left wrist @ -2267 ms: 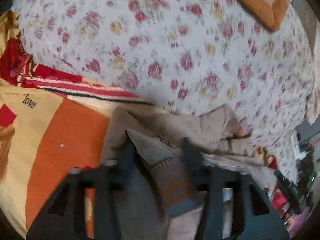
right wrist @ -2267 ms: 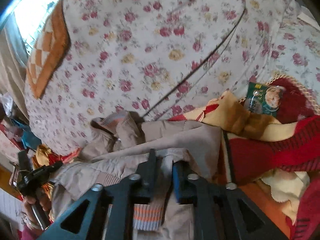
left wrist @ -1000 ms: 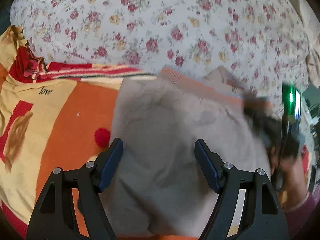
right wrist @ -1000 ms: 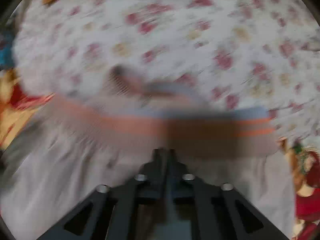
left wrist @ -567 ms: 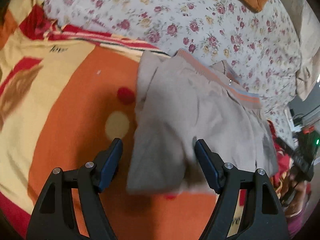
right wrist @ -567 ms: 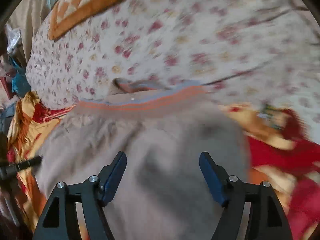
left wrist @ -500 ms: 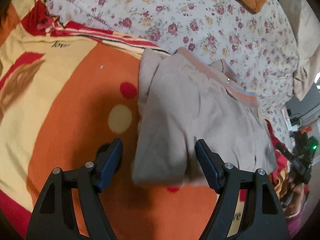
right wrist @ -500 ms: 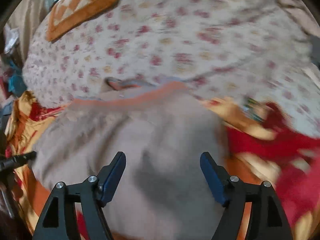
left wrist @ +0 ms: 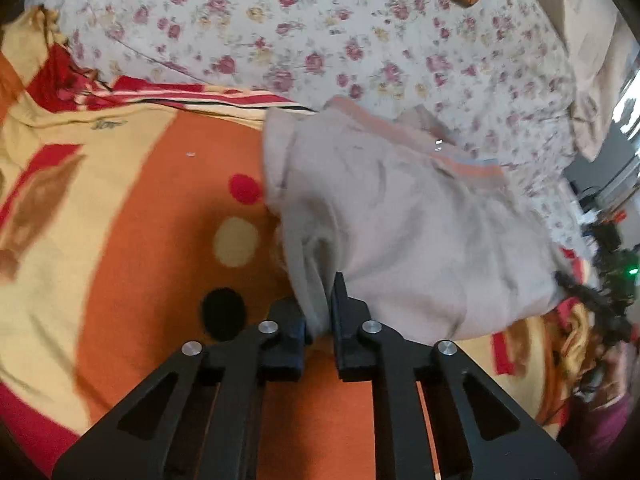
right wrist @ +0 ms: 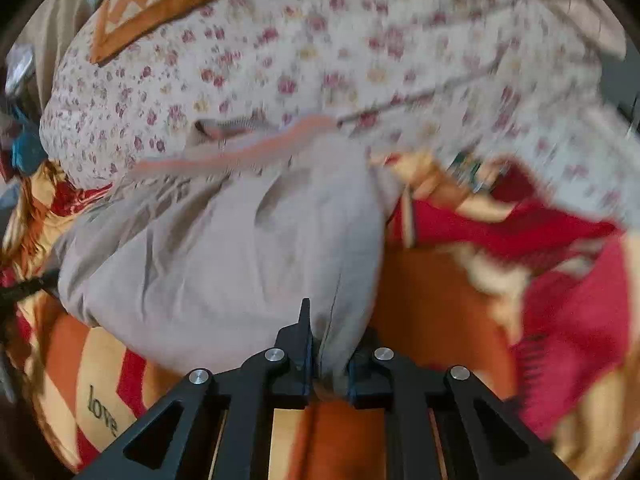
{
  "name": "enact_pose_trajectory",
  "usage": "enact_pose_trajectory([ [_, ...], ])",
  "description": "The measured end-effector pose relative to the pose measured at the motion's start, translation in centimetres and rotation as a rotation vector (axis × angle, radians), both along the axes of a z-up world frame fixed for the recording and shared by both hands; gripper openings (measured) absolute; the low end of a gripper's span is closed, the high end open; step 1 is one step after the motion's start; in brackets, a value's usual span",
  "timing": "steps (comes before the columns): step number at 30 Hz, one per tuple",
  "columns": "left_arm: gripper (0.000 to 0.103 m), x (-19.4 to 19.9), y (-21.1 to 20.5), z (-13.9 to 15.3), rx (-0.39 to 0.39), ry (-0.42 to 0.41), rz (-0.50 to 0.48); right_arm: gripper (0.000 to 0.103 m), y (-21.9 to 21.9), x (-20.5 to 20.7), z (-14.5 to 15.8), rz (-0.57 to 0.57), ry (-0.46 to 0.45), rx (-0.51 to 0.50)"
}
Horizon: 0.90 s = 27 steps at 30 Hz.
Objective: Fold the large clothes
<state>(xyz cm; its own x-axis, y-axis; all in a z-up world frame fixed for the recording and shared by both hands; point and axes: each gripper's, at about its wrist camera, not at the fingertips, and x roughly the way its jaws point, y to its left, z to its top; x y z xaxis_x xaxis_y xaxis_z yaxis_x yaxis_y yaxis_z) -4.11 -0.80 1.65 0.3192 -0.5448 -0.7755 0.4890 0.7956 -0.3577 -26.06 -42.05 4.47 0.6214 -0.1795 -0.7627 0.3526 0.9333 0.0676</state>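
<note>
A beige jacket (left wrist: pixel 400 224) with an orange and grey striped knit hem (left wrist: pixel 472 168) lies folded on the orange, red and yellow blanket (left wrist: pixel 140 240). My left gripper (left wrist: pixel 322 312) is shut on the jacket's near left corner. In the right wrist view the same jacket (right wrist: pixel 240 248) spreads ahead, its striped hem (right wrist: pixel 256 148) at the far edge. My right gripper (right wrist: pixel 328 356) is shut on the jacket's near right corner. The other gripper shows as a dark shape at the far right of the left wrist view (left wrist: pixel 600 300).
A white quilt with red flowers (left wrist: pixel 320 40) lies beyond the jacket. An orange checked cushion (right wrist: pixel 156 4) sits on the quilt at the back. The blanket bunches in red and yellow folds (right wrist: pixel 540 240) to the right. Cluttered items (right wrist: pixel 24 152) stand off the bed's left side.
Half a second ago both grippers were open over the jacket. Now both have closed on its near edge, one on each corner.
</note>
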Motion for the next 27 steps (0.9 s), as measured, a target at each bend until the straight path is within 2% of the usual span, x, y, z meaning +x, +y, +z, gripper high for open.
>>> enact_pose_trajectory([
  [2, 0.009, 0.6, 0.3, -1.2, 0.021, 0.057, 0.024, 0.008, -0.3, -0.2, -0.4, -0.018, 0.022, -0.034],
  [4, 0.009, 0.8, 0.3, -1.9, 0.035, 0.095, 0.039, 0.008, -0.6, 0.1, -2.1, -0.033, 0.064, -0.031],
  [6, 0.009, 0.3, 0.4, -1.0, 0.032, 0.056, 0.037, 0.008, -0.4, 0.7, -4.1, -0.043, 0.111, -0.031],
  [8, 0.010, -0.6, 0.5, 0.5, 0.037, -0.015, 0.032, 0.009, -1.0, -0.4, -4.1, -0.073, 0.074, 0.022],
  [9, 0.014, -0.8, 0.6, 0.8, 0.045, -0.033, 0.042, 0.013, -1.4, -1.0, -3.5, -0.096, 0.050, 0.053],
  [11, 0.033, -1.4, 0.8, 1.7, 0.049, -0.072, 0.070, 0.042, -2.1, -2.1, -2.3, -0.154, 0.045, 0.079],
  [13, 0.043, -1.7, 0.4, 2.5, 0.039, -0.100, 0.085, 0.044, -1.7, -2.5, -1.0, -0.172, 0.011, 0.079],
  [15, 0.043, -1.9, -0.6, 3.1, 0.047, -0.131, 0.087, 0.045, -0.1, -2.1, 0.6, -0.122, -0.042, 0.078],
  [19, 0.043, -2.3, -3.5, 3.2, 0.104, -0.178, 0.081, 0.046, 3.7, 1.2, 1.5, 0.013, -0.063, 0.118],
  [22, 0.043, -1.7, -5.0, 1.7, 0.150, -0.157, 0.094, 0.046, 7.6, 4.9, 0.9, 0.118, -0.050, 0.101],
  [25, 0.043, -1.1, -6.0, 0.2, 0.235, -0.185, 0.120, 0.046, 11.4, 8.5, -0.2, 0.205, -0.040, 0.082],
  [27, 0.043, -0.9, -6.3, -0.3, 0.260, -0.199, 0.119, 0.046, 13.6, 11.0, -1.2, 0.252, -0.016, 0.064],
])
